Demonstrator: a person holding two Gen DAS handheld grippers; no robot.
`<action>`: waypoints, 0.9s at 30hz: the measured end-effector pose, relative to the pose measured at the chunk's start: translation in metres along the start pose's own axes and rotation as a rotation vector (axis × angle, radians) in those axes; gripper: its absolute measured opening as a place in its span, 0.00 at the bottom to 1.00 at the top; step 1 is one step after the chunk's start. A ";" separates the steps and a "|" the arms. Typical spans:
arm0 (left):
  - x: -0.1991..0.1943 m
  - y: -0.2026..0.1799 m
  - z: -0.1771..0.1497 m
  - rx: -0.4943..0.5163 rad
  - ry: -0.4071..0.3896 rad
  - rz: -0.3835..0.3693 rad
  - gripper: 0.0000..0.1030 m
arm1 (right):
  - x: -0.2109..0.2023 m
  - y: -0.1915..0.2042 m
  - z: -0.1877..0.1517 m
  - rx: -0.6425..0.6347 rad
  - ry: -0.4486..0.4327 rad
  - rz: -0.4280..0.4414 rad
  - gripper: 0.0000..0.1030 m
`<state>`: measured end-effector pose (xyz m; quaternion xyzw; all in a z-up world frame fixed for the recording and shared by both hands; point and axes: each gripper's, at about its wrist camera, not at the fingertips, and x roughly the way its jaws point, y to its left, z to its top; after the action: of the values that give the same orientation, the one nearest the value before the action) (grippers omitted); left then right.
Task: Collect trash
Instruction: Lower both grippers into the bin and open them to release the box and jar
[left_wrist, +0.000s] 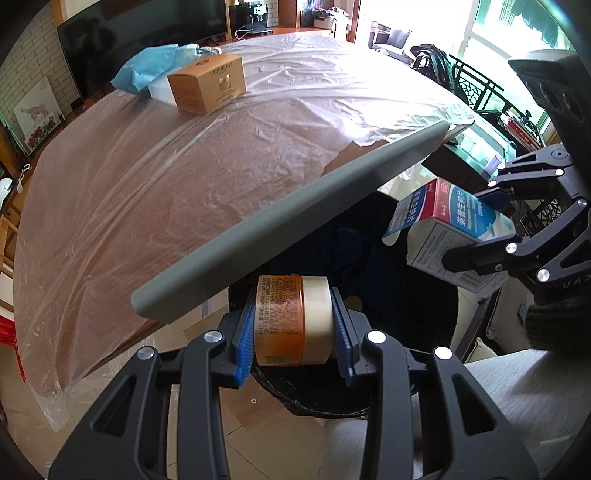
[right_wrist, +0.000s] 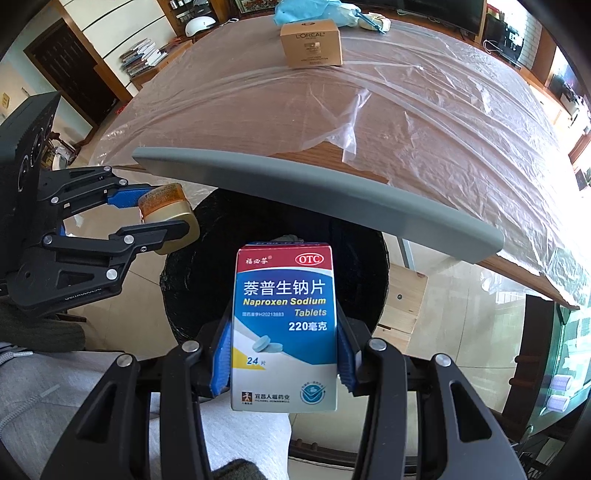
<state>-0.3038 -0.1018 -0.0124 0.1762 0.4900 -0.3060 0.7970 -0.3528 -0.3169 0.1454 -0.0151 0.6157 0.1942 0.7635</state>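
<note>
My left gripper (left_wrist: 293, 328) is shut on an orange jar with a cream lid (left_wrist: 291, 319), held over the black-lined trash bin (left_wrist: 388, 302) below the table's grey edge; the jar also shows in the right wrist view (right_wrist: 166, 216). My right gripper (right_wrist: 282, 350) is shut on a blue, red and white Naproxen Sodium tablet box (right_wrist: 284, 328), also held above the bin (right_wrist: 177, 288). In the left wrist view that box (left_wrist: 443, 225) sits at the right, between the right gripper's fingers.
The wooden table (left_wrist: 166, 177) is covered in clear plastic film. At its far side stand a tan L'Oreal box (left_wrist: 207, 86), a white box beside it and a crumpled blue bag (left_wrist: 147, 68). A grey edge guard (right_wrist: 314, 188) lines the near table edge. A chair cushion (left_wrist: 524, 387) lies beside the bin.
</note>
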 end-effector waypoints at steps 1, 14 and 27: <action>0.002 0.001 -0.001 -0.001 0.006 -0.002 0.37 | 0.001 0.000 0.000 -0.003 0.003 -0.003 0.43; 0.018 -0.003 -0.014 0.017 0.057 0.000 0.37 | 0.021 0.002 -0.004 -0.003 0.037 -0.028 0.43; 0.035 -0.011 -0.009 0.020 0.087 0.020 0.37 | 0.041 0.003 0.000 -0.002 0.057 -0.039 0.43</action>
<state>-0.3057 -0.1152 -0.0472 0.2024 0.5190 -0.2949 0.7763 -0.3465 -0.3027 0.1072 -0.0336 0.6368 0.1792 0.7492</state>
